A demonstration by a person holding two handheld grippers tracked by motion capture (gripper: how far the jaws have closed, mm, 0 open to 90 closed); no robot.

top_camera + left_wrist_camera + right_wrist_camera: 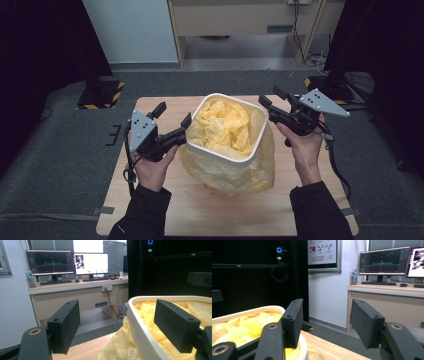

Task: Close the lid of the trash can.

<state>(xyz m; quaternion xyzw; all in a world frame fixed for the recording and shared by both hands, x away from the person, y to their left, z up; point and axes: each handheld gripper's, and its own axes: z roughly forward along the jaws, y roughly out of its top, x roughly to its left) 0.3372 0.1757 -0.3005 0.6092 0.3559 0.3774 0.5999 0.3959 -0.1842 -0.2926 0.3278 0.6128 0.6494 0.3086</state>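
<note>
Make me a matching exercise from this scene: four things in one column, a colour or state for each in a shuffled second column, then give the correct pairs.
Things:
1. bin
2. bin liner
3. left hand-held gripper
4. table

Colour or state:
A. light wood
B. yellow, crumpled, draped over the rim
C. white, rounded-square rim
D. black jaws open astride the bin's rim

Pairs: 1-C, 2-B, 3-D, 4-A
</note>
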